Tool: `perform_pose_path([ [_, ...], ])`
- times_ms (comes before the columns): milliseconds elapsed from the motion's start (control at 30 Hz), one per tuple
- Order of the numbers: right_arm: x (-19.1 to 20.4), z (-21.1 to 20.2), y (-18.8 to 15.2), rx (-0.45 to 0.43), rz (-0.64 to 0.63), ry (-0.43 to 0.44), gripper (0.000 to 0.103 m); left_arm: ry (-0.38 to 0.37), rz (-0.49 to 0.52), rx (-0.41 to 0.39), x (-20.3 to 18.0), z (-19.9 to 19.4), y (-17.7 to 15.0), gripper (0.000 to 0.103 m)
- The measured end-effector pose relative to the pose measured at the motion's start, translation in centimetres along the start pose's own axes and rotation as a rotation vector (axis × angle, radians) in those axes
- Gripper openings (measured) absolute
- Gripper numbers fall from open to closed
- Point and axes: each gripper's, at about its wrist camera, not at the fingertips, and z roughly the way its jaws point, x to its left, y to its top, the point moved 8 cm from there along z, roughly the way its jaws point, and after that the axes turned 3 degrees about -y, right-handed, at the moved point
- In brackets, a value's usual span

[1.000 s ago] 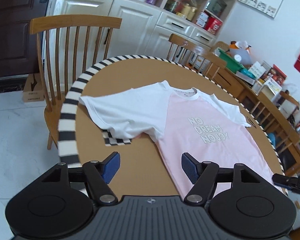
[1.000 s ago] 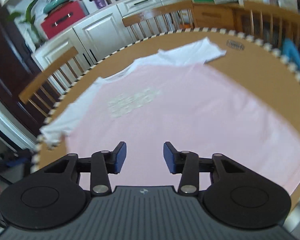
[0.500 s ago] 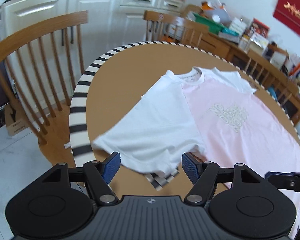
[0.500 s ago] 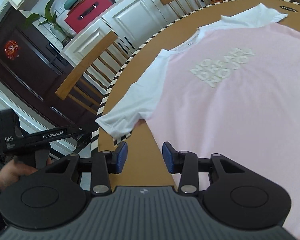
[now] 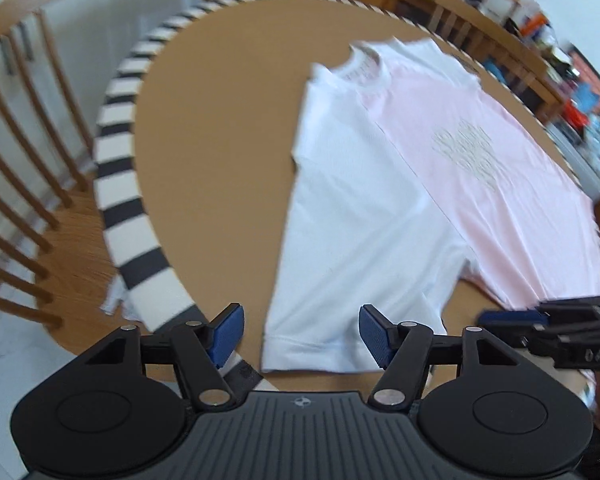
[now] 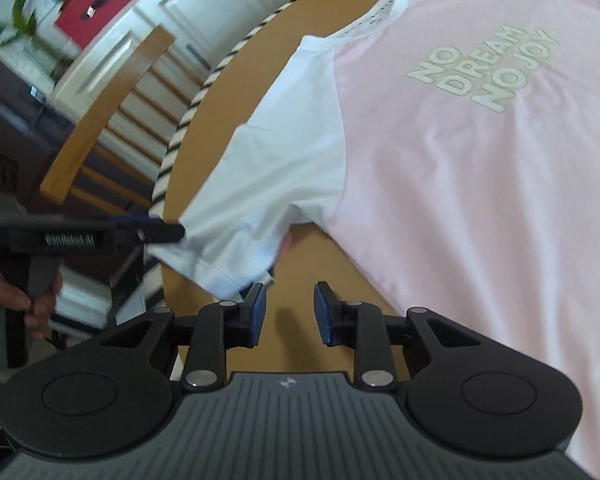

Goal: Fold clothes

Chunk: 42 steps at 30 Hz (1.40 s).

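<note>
A pink T-shirt with white sleeves and the print "NO DREAM NO JOY" lies flat on a round brown table. Its white left sleeve points at me. My left gripper is open, its blue pads on either side of the sleeve's hem. It shows at the left of the right wrist view, at the sleeve's edge. My right gripper is open and empty over bare table, just beside the sleeve and the shirt's side. It shows at the right of the left wrist view.
The table has a black-and-white striped rim. A wooden chair stands to the left of it, also in the right wrist view. More chairs and a cluttered sideboard stand behind. White cabinets line the wall.
My left gripper has come in over the table to the white sleeve's hem. My right gripper has swung left from the shirt's body to the table beside the sleeve. Both stay open.
</note>
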Motion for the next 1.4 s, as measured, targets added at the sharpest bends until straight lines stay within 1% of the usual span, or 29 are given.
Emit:
perform_pose_path([
  [100,0.9,0.6,-0.6,-0.069,0.136,-0.049,0.032,-0.101,0.07,0.041,-0.2,0.2,-0.1,0.065],
  [167,1.7,1.0,-1.6,-0.117,0.232,-0.058,0.03,-0.13,0.096,0.058,-0.2,0.4,0.1,0.065],
  [200,2.1,1.3,-2.0,-0.137,0.265,-0.063,0.028,-0.14,0.108,0.066,-0.2,0.5,0.3,0.065],
  [233,2.6,1.5,-2.2,-0.16,0.275,-0.085,0.028,-0.151,0.12,0.073,-0.1,0.6,0.5,0.063],
  [267,3.1,1.8,-2.3,-0.183,0.282,-0.11,0.025,-0.161,0.132,0.08,-0.1,0.8,0.6,0.053],
  [300,3.5,2.0,-2.4,-0.197,0.279,-0.146,0.019,-0.171,0.144,0.088,0.0,0.9,0.8,0.043],
  [333,3.8,2.1,-2.4,-0.199,0.28,-0.18,0.014,-0.181,0.156,0.095,0.0,1.0,1.0,0.019],
  [367,4.1,2.4,-2.5,-0.199,0.293,-0.198,0.008,-0.191,0.168,0.102,0.0,1.1,1.1,0.009],
  [433,4.6,2.5,-2.7,-0.203,0.32,-0.183,0.005,-0.212,0.191,0.117,0.1,1.3,1.5,0.009],
  [567,5.4,1.8,-2.1,-0.221,0.316,-0.221,0.005,-0.247,0.235,0.14,0.1,1.4,2.4,0.008],
  [700,6.1,-0.2,-0.4,-0.266,0.308,-0.216,0.005,-0.25,0.258,0.128,-1.0,0.0,5.4,0.008],
  [767,6.0,-1.6,0.8,-0.3,0.32,-0.198,0.005,-0.251,0.27,0.122,-1.5,-0.8,6.9,0.008],
  [900,4.1,-4.1,3.9,-0.356,0.383,-0.154,0.005,-0.262,0.311,0.092,-3.9,-0.9,11.4,0.008],
  [933,3.6,-4.7,4.7,-0.369,0.399,-0.142,0.005,-0.253,0.325,0.09,-4.6,-0.3,12.9,0.008],
  [1000,1.5,-5.2,6.6,-0.37,0.419,-0.15,0.005,-0.235,0.342,0.099,-5.9,1.6,15.6,0.009],
  [1067,-1.0,-4.8,8.2,-0.339,0.444,-0.167,0.005,-0.203,0.359,0.12,-7.3,4.2,18.3,0.012],
  [1133,-3.6,-3.9,9.6,-0.311,0.48,-0.183,0.005,-0.178,0.371,0.141,-8.3,7.0,20.4,0.012],
  [1167,-4.7,-3.3,10.3,-0.294,0.49,-0.199,0.008,-0.157,0.371,0.16,-8.5,8.7,21.2,0.015],
  [1200,-5.9,-2.8,10.7,-0.281,0.506,-0.226,0.009,-0.132,0.36,0.172,-8.6,10.3,22.0,0.014],
  [1233,-7.0,-2.5,11.2,-0.287,0.515,-0.255,0.009,-0.125,0.346,0.167,-8.5,11.0,22.5,0.012],
  [1267,-7.8,-2.6,11.4,-0.302,0.517,-0.286,0.011,-0.126,0.333,0.152,-8.3,11.4,23.0,0.014],
  [1300,-8.5,-2.8,11.6,-0.318,0.517,-0.319,0.019,-0.127,0.32,0.136,-8.1,11.8,23.4,0.015],
  [1333,-9.2,-3.0,11.8,-0.335,0.517,-0.351,0.024,-0.128,0.307,0.121,-7.9,12.1,23.9,0.014],
  [1367,-9.2,-3.4,11.7,-0.357,0.491,-0.362,0.035,-0.129,0.293,0.106,-7.7,12.5,24.4,0.019],
  [1400,-9.0,-3.9,11.6,-0.38,0.459,-0.368,0.04,-0.144,0.29,0.092,-7.4,12.3,24.6,0.024],
])
